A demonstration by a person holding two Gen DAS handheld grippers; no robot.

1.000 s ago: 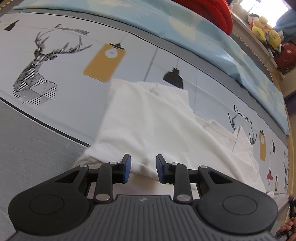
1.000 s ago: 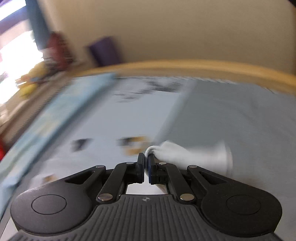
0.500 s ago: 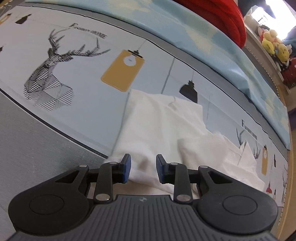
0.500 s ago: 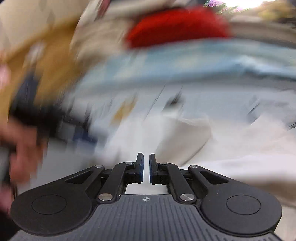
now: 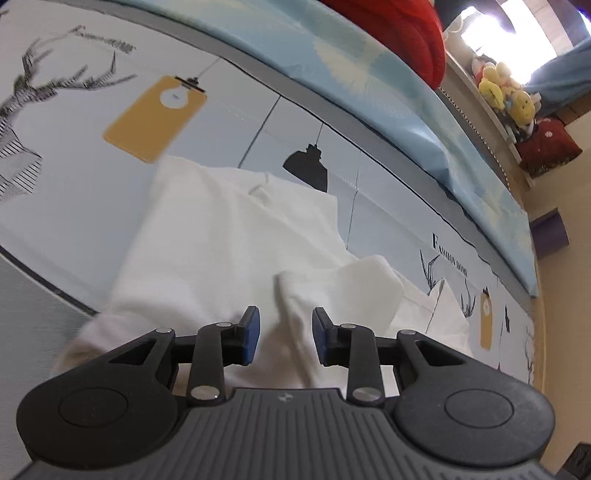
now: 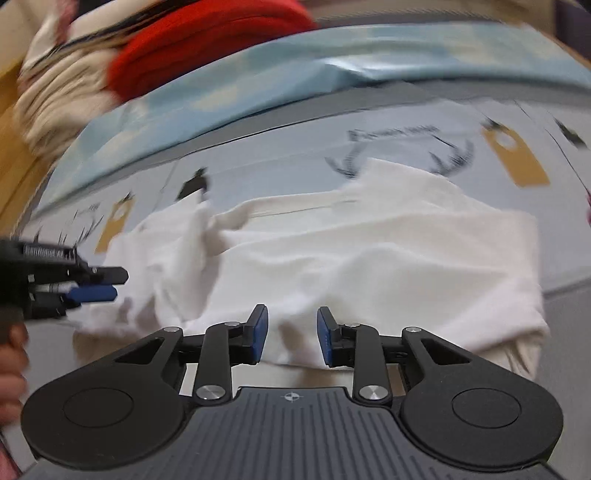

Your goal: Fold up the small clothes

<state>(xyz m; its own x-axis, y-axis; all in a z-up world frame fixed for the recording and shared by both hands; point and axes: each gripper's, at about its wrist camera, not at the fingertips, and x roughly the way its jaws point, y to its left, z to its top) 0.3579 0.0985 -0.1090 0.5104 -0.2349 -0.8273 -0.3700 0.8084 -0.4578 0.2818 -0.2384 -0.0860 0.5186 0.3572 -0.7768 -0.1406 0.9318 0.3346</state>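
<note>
Left wrist view: you look down your left gripper (image 5: 284, 334) at a white shirt (image 5: 229, 236) spread on a bed sheet (image 5: 74, 206) printed with deer, yellow tags and black lamps. Your blue pads stand apart with a raised fold of the shirt's cloth rising between them, but neither pad presses on it, so this gripper is released and holds nothing. One sleeve (image 5: 343, 288) lies folded over the shirt's body just past the right pad. A light blue quilt (image 5: 369, 74) runs along the far edge of the sheet, a red cushion (image 5: 402, 29) sits beyond it, and yellow plush toys (image 5: 506, 96) rest on a shelf at top right. Right wrist view, blurred: your right gripper (image 6: 291, 334) points down at the same shirt (image 6: 369, 251), seen from its other side. Its jaws are opening, with white cloth below the gap and no pad gripping it. At the left edge you see your other gripper (image 6: 99, 284), side on, with its tips over the shirt's edge and a hand (image 6: 11, 369) behind it. The red cushion (image 6: 207, 44) and the quilt (image 6: 258, 85) lie beyond the shirt.
</note>
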